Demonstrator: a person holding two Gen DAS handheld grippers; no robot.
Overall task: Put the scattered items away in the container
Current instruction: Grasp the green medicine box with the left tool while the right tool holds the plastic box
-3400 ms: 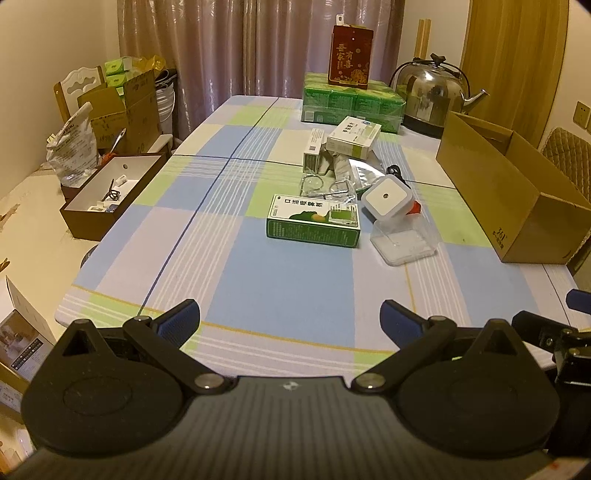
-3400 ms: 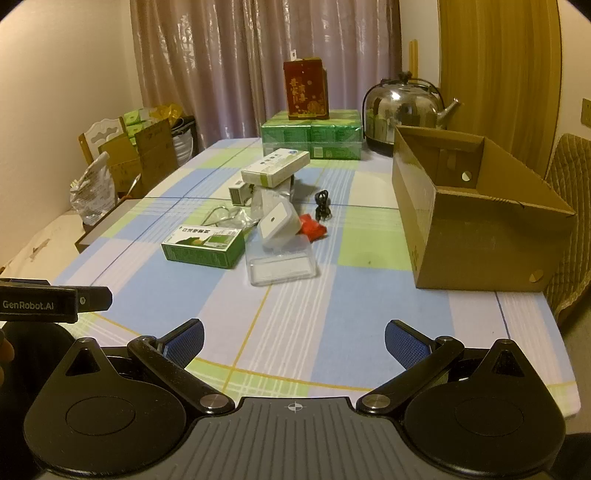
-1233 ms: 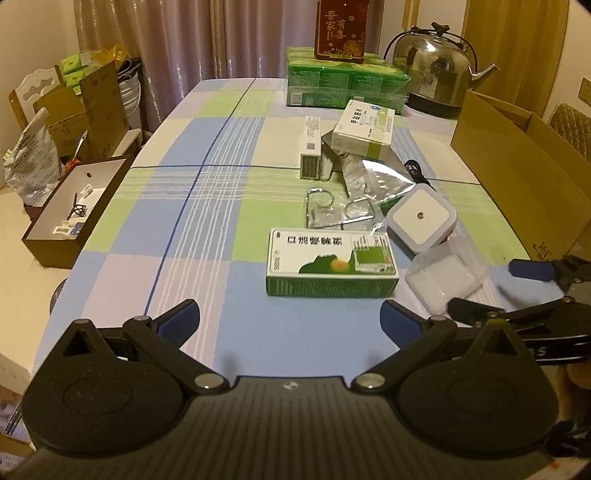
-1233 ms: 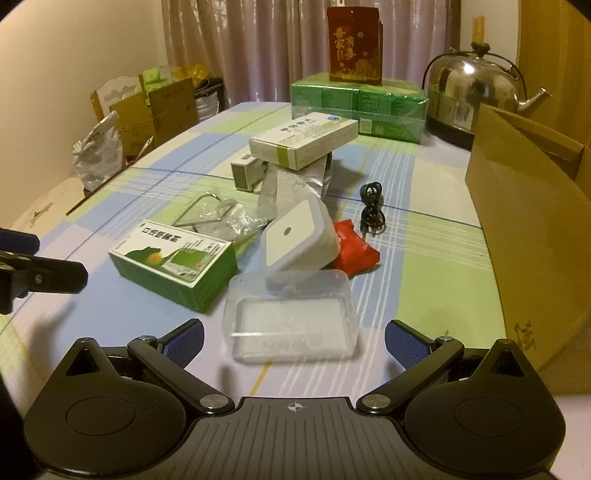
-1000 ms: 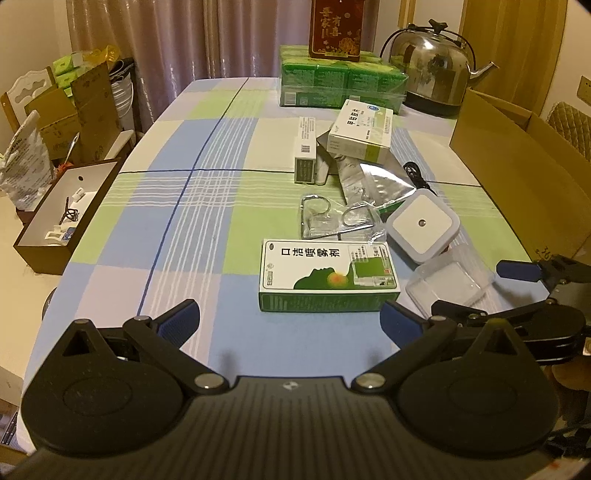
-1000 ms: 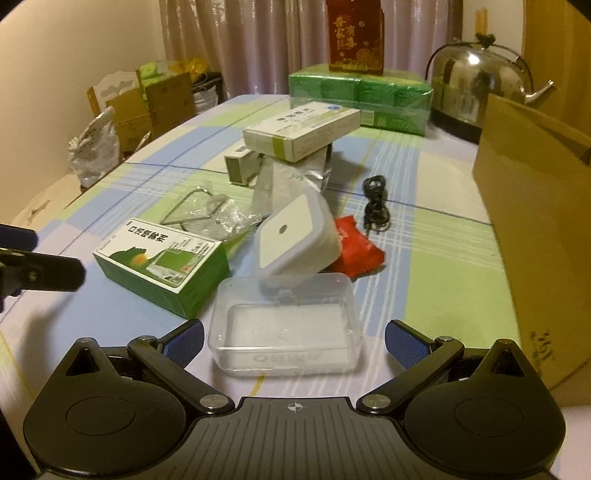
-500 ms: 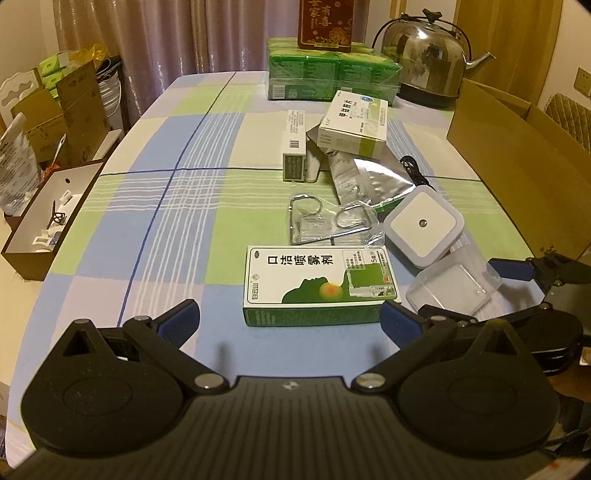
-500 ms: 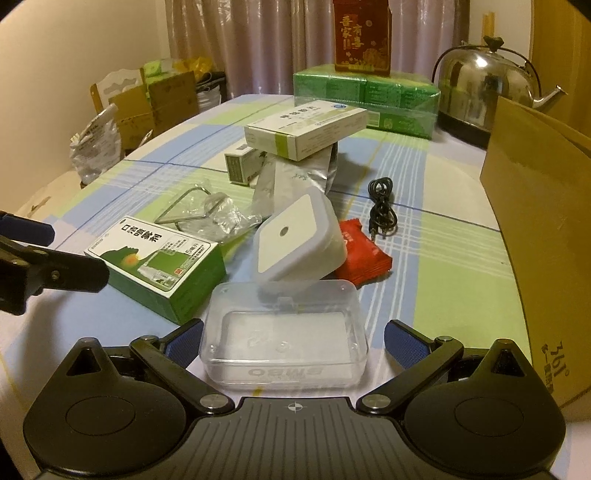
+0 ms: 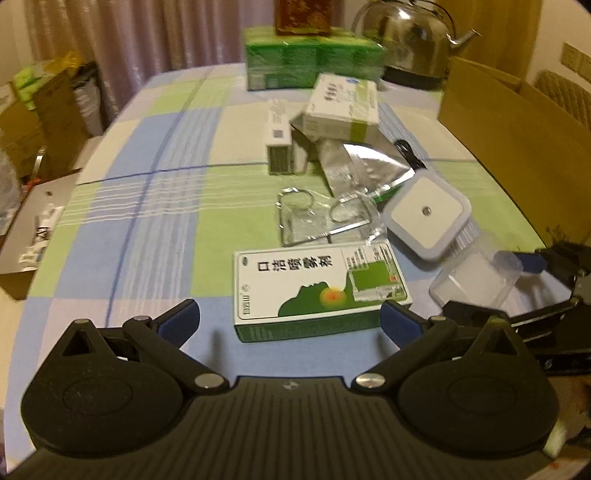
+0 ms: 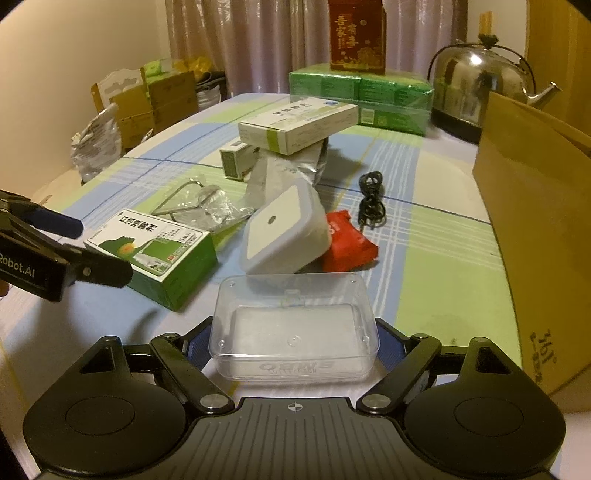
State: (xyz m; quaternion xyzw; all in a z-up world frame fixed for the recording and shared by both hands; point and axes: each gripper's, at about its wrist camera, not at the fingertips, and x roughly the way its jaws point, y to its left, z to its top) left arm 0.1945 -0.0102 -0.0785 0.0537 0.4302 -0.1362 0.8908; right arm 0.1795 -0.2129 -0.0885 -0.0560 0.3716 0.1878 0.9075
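Observation:
A clear plastic case (image 10: 293, 332) lies on the checked tablecloth between the fingers of my right gripper (image 10: 291, 349), whose jaws stand open around it; the case also shows in the left wrist view (image 9: 474, 280). My left gripper (image 9: 288, 321) is open and empty, just short of a green and white medicine box (image 9: 317, 288), seen also in the right wrist view (image 10: 155, 251). Behind lie a white square night light (image 10: 280, 232), a red packet (image 10: 347, 245), a black cable (image 10: 371, 201), a foil pouch (image 9: 354, 168), a clear bag with a wire clip (image 9: 321, 218) and two white boxes (image 9: 341, 105). The open cardboard box (image 10: 535, 206) stands at the right.
At the table's far end stand green tissue packs (image 10: 358, 96), a red carton (image 10: 356, 35) and a steel kettle (image 10: 480, 85). Cardboard boxes and bags (image 10: 147, 99) sit on the floor at the left, with an open brown box (image 9: 33, 229) beside the table.
Both grippers have moved forward over the table. My right gripper's open fingers now stand on either side of the clear case. My left gripper has come close to the green box.

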